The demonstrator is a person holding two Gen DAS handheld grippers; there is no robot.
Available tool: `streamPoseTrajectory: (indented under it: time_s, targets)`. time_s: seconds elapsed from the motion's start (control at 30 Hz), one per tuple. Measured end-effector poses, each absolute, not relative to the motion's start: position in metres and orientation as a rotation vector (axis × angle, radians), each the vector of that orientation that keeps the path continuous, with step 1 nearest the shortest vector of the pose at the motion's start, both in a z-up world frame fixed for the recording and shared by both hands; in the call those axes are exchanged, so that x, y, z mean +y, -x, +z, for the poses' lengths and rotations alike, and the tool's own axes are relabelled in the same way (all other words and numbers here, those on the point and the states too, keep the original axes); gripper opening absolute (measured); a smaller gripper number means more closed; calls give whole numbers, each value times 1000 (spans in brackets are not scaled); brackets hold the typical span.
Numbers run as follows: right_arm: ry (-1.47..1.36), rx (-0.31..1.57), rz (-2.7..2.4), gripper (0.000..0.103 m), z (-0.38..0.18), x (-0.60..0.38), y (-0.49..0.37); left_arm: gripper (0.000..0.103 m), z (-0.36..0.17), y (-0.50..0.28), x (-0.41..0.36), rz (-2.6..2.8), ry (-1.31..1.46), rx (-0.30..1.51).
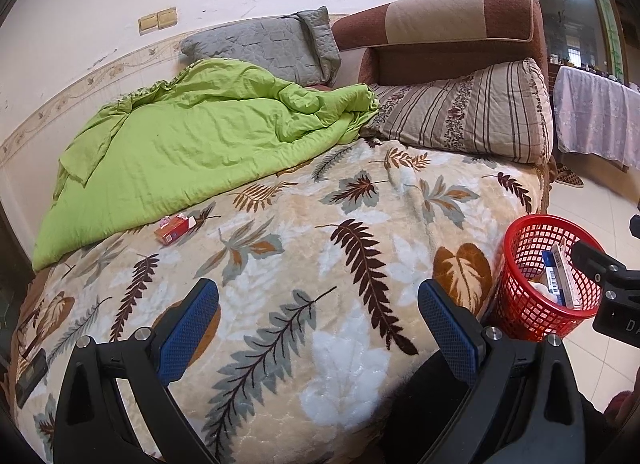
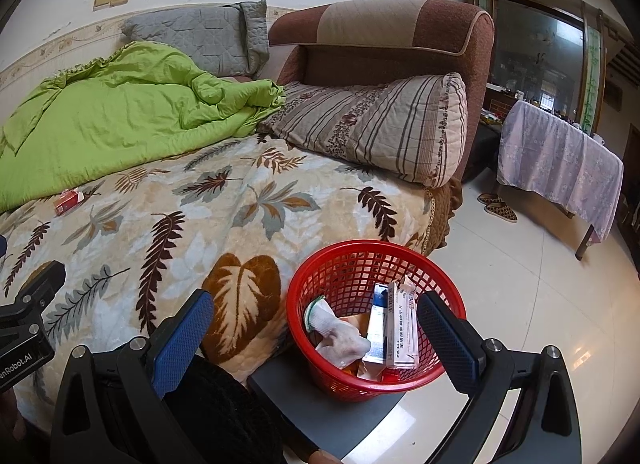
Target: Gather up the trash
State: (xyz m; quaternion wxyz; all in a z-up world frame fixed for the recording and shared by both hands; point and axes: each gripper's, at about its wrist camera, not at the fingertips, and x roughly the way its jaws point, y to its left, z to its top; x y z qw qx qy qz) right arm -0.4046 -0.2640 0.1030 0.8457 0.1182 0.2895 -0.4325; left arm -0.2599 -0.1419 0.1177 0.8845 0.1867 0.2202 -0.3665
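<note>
1. Left gripper (image 1: pixel 318 316) and right gripper (image 2: pixel 316 330) both spread wide, empty.
2. Red carton (image 1: pixel 175 229) lies on leaf blanket (image 1: pixel 360 200) beside green quilt (image 1: pixel 192 144).
3. Advice: left reaches, pinches carton's narrow sides, avoids quilt; drops into red basket (image 2: pixel 448 370).

The right gripper (image 2: pixel 314 330) hangs with jaws wide apart and nothing between them, over the near edge of the bed (image 2: pixel 224 200) and a red basket (image 2: pixel 320 288). The basket stands on a dark surface (image 2: pixel 320 416) just right of the bed and holds a sock (image 2: pixel 340 334) and boxes (image 2: pixel 400 328). A small red box (image 2: pixel 68 201) lies far left on the bed, beside the green quilt (image 2: pixel 120 116).
</note>
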Motion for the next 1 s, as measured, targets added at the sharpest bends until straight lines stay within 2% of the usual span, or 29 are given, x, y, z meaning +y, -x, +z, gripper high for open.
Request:
streamPoseTrajectory:
  time_s: [1.0]
  targets:
    - [-249, 620, -906, 103, 103, -266, 403, 99, 116, 258, -140, -764, -389, 458]
